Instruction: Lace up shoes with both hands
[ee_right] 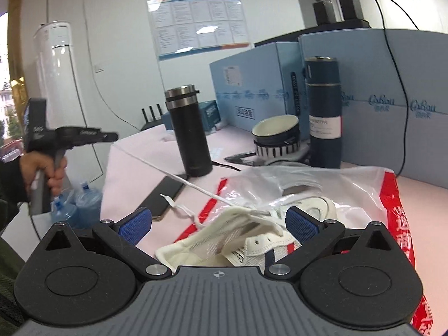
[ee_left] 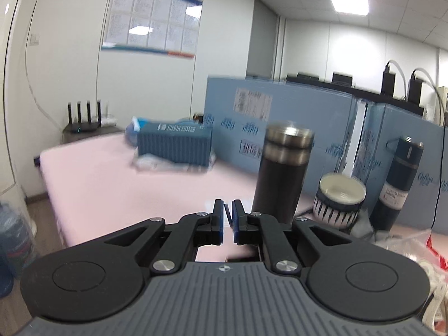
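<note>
My left tongs (ee_right: 112, 137) are pinched nearly closed on the white lace (ee_right: 179, 180), stretched taut off the worktop's (ee_right: 420, 193) left edge. Right tongs (ee_right: 218, 225) gape wide, empty, over the white shoe (ee_right: 252, 240) on the plastic bag (ee_right: 350, 193).

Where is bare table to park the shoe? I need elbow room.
Free: pink table between the router and black flask. Crowded: flask, bowl, blue bottle, phone and bag around the shoe.
</note>
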The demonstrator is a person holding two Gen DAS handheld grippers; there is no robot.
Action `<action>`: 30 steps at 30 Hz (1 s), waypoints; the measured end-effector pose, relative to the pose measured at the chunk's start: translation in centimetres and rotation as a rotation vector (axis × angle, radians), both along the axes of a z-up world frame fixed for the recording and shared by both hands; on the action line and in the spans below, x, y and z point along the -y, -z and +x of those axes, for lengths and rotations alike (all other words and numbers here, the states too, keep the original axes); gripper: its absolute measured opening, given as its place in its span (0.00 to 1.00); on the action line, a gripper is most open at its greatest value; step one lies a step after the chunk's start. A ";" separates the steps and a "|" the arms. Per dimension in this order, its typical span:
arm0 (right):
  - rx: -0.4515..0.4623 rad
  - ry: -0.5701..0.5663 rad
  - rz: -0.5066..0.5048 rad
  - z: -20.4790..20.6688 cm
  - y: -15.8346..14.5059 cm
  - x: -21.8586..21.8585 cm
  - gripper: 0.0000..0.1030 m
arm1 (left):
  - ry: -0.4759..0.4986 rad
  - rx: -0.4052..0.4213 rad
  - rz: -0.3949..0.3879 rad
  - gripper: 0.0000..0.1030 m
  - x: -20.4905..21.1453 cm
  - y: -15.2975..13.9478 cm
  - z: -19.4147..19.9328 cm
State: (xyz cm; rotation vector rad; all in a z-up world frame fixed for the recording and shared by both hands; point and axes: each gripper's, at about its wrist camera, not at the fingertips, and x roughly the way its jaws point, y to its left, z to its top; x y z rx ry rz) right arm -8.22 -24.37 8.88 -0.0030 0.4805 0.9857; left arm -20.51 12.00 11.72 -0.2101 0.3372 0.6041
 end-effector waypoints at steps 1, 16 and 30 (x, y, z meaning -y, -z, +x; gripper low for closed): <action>0.000 0.009 -0.007 0.1 0.1 0.0 1.00 | -0.003 -0.018 -0.008 0.06 0.0 0.5 -0.3; -0.055 0.113 -0.019 1.1 1.2 1.1 1.00 | -0.163 -0.212 -0.187 0.11 -1.6 6.6 -3.8; -0.086 0.117 -0.006 1.4 1.6 1.0 1.00 | 0.202 -0.125 -0.357 0.32 5.2 6.8 4.1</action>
